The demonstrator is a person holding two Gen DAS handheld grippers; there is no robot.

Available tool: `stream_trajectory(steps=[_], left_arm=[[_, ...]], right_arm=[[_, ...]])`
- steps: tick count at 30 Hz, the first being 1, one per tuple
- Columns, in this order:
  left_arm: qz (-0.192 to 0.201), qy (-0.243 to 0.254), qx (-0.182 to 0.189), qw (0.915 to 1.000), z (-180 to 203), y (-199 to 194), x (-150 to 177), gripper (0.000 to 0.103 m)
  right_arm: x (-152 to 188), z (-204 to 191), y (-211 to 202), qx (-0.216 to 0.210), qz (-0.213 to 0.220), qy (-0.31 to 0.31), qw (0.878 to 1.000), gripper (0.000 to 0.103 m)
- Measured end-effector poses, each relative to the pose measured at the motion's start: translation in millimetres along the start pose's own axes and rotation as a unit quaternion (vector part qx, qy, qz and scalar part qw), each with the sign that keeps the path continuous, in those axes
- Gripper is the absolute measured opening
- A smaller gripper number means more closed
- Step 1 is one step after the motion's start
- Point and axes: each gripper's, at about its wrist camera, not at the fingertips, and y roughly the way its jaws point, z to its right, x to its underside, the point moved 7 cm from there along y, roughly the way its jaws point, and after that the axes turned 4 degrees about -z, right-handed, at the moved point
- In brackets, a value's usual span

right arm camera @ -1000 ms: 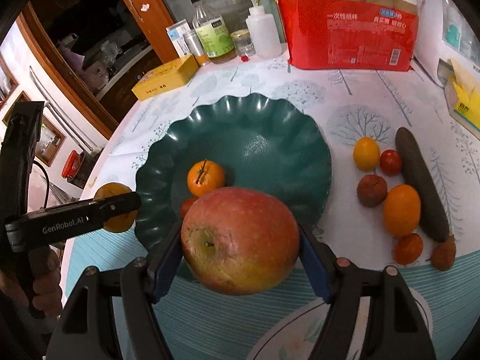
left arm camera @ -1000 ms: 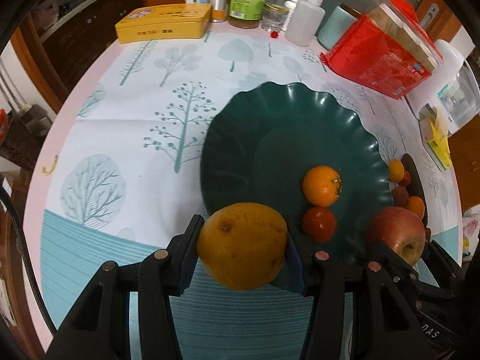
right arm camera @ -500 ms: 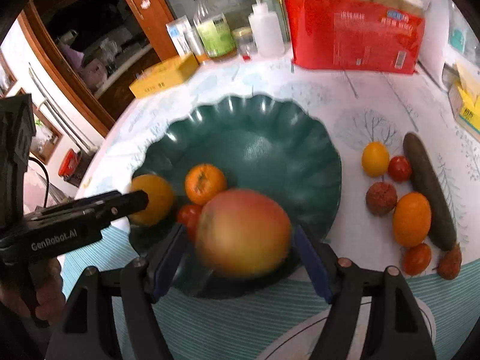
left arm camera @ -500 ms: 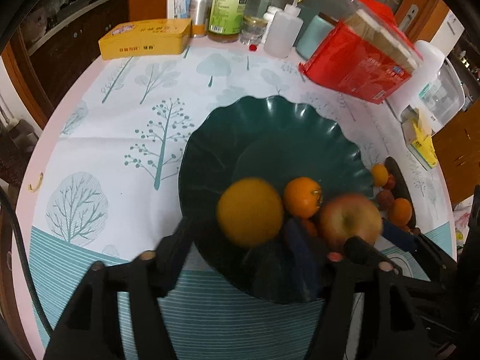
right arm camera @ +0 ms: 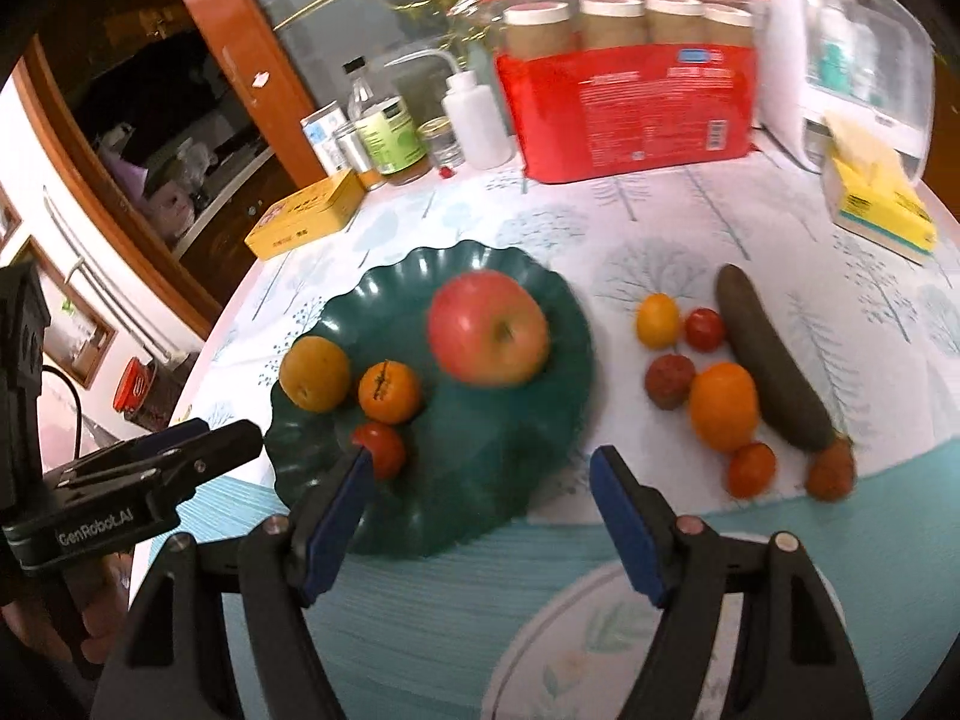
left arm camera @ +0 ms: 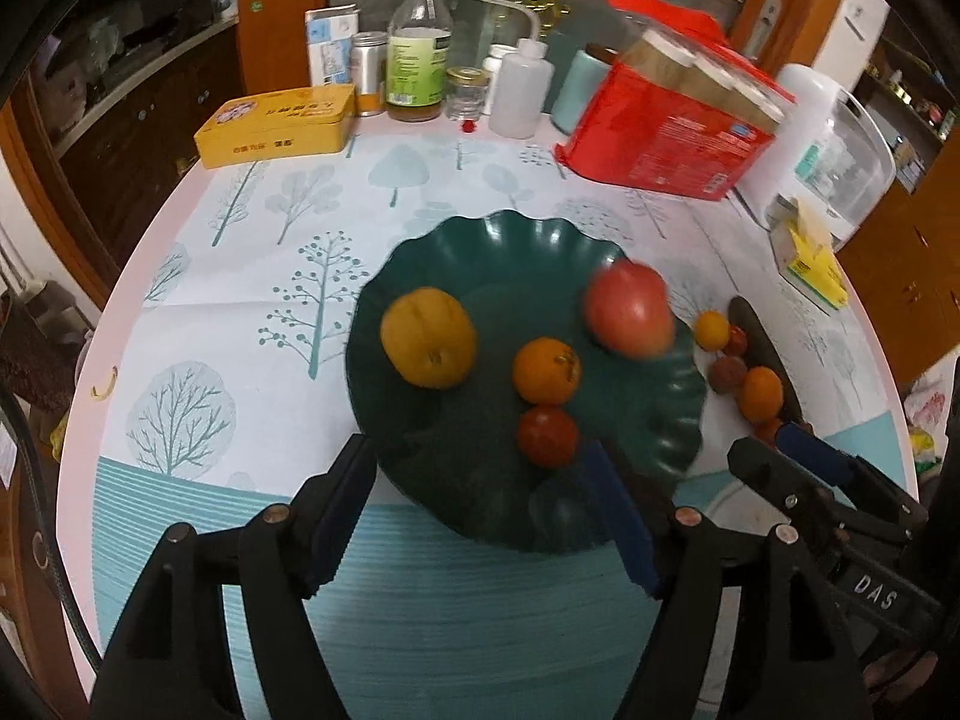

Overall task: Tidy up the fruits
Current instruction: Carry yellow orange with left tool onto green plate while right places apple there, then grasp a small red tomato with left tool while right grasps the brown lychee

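Both claws are released and empty. The left gripper (left arm camera: 480,510) has just been opening, nothing between its jaws; the right gripper (right arm camera: 480,516) stands spread above the near rim of the green plate (right arm camera: 516,480).

On the plate are seen the yellow-orange fruit (left arm camera: 429,337) at its left edge, the mandarin (left arm camera: 546,371), a small red fruit (left arm camera: 547,437) and the apple (right arm camera: 489,327), which is blurred and is judged possibly not settled.

Beside the plate's right edge, loose fruits (right arm camera: 723,405) and a cucumber (right arm camera: 771,360) remain on the tabletop.

Risks: the apple may roll over the shallow scalloped rim or knock the mandarin; small round fruits may be pushed away by a jaw during approach.
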Motion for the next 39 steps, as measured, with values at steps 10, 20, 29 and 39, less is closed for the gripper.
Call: stream_trajectory(steps=[10, 20, 29, 39], left_arm=[[-0.015, 0.025, 0.001, 0.9996, 29.6, -11.9, 29.6, 0.073], [-0.036, 0.028, 0.000, 0.9990, 65.4, -9.7, 48.0, 0.073], [-0.042, 0.036, -0.002, 0.9985, 119.1, 0.9, 44.5, 0.073], [-0.059, 0.033, 0.004, 0.9977, 177.9, 33.8, 34.8, 0.073]], right_arm=[[30.5, 32.7, -35.0, 0.017, 0.014, 0.024, 0.999, 0.075], [55.8, 72.1, -54.8, 0.031, 0.009, 0.026, 0.999, 0.075], [48.8, 119.4, -64.2, 0.036, 0.013, 0.012, 0.999, 0.075], [31.2, 162.9, -61.5, 0.034, 0.031, -0.026, 0.999, 0.075]])
